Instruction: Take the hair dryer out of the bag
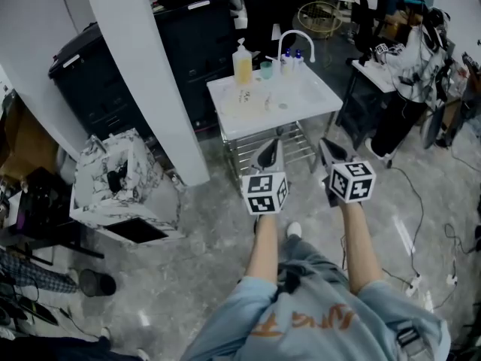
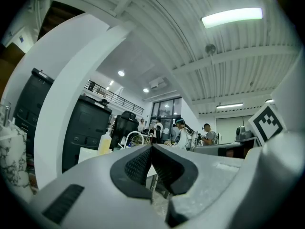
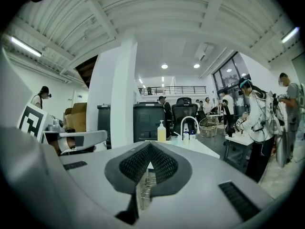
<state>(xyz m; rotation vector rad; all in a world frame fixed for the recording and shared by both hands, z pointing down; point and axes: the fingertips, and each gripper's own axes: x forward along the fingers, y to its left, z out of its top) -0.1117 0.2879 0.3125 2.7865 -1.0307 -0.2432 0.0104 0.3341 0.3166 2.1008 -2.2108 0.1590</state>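
While held shut and empty, left tongs (image 1: 268, 155) and right tongs (image 1: 331, 153) side by side short of the white desk (image 1: 301, 96): likely the very start, nothing reached. Next calls for turning left toward the marbled bag (image 1: 139, 171), a dark shape in its mouth, probably the hair dryer (image 1: 116, 179). Shown only by the head view, that mouth.

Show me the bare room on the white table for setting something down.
Bare: the white table, its front strip and right side, between the faucet and the near edge. Crowded: the back edge, with the yellow bottle and small bottles.
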